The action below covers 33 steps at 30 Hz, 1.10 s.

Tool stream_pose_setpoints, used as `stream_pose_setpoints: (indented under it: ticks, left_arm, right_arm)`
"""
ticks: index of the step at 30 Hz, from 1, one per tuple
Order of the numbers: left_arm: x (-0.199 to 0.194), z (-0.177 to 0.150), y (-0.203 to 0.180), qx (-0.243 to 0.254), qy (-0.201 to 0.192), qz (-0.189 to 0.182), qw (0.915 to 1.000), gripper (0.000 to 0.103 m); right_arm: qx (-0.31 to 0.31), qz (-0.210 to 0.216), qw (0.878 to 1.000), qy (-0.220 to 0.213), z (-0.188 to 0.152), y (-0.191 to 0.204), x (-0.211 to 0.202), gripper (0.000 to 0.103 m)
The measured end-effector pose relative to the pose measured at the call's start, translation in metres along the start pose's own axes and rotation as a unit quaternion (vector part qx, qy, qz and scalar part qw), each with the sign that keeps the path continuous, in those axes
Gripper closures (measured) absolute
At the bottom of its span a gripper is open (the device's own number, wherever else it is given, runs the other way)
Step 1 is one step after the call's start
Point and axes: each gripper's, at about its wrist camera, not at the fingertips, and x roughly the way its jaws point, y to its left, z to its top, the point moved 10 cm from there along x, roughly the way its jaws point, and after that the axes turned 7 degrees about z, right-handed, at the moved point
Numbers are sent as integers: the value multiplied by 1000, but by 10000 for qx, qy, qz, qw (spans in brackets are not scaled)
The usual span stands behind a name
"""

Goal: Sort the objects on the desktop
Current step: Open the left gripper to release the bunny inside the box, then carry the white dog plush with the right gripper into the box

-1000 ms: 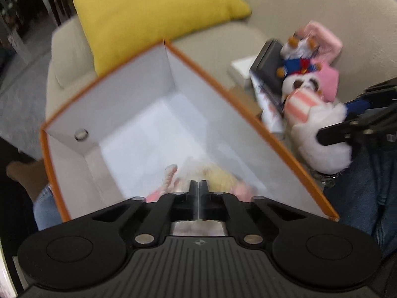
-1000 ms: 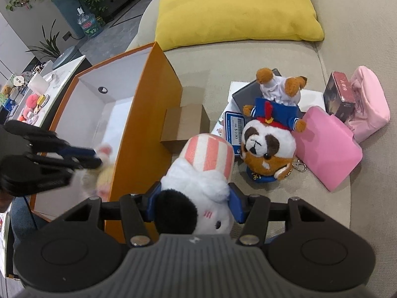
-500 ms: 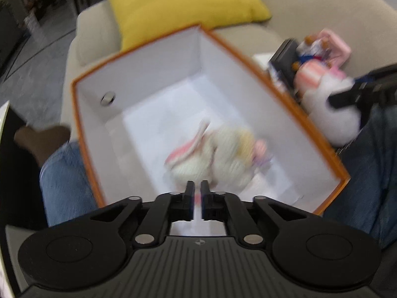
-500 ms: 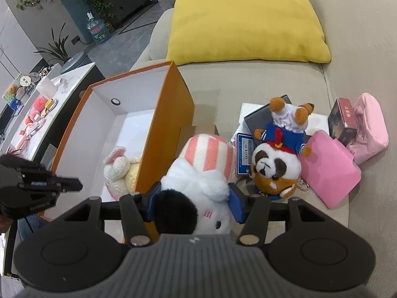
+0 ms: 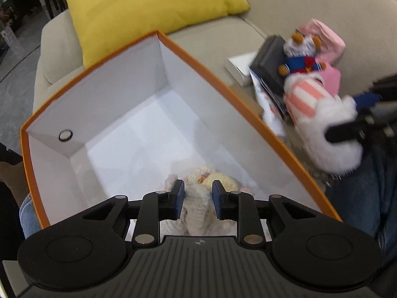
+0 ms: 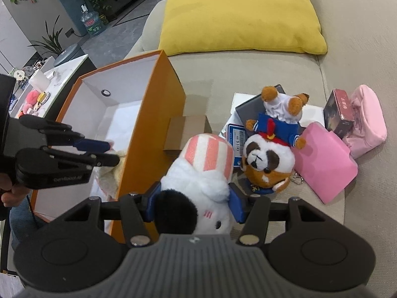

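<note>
An orange box with a white inside stands on the beige sofa; it also shows in the right wrist view. A cream and yellow plush toy lies in its near end. My left gripper is over the box with its jaws on either side of that toy, pads against it. My right gripper is shut on a white plush with a pink-striped cap, held just right of the box wall. In the left wrist view that plush is blurred.
A panda plush in blue, a pink pouch, a pink bag, a dark carton, a cardboard piece and flat packages lie right of the box. A yellow cushion is behind. The person's legs are nearby.
The left gripper, shut and empty above the box half a second ago, has opened and come down around the cream plush. The right gripper keeps hold of the white plush and has shifted slightly.
</note>
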Motion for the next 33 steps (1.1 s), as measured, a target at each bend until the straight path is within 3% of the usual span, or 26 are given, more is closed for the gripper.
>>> stream_pose_setpoints:
  ticks: [5,13,21,24,26,29,33]
  left_arm:
    - [-10,-31,2,235,261,198,9992,78]
    - [-28,-78,17,19,518,301,9982,80]
    - [-44,-104,25,-320,648,350,9968,83]
    - [-43,-111,29,-535,669,301,9959,83]
    - [-45,-113,28,-650,644,231,9955,83]
    - [-46,-115,29,-721,600,153,9955,83]
    - [-43,-115,35,-831,571,-17,9949,83]
  right_arm:
    - [18,122,9999,-42,2,3,3,45]
    - [-175,352,9983,-421,16,25,-25,45]
    - [-730,1145,9880,-738,38,92,-55,45]
    - [-931,1475,9837,-449,40,122,-39,45]
    - [-936,1531,9838,-38,38,132,-12,45]
    - [-895,1283,9858,618,29,134,37,45]
    - [-1101,1044,9820,1125,19,138,79,45]
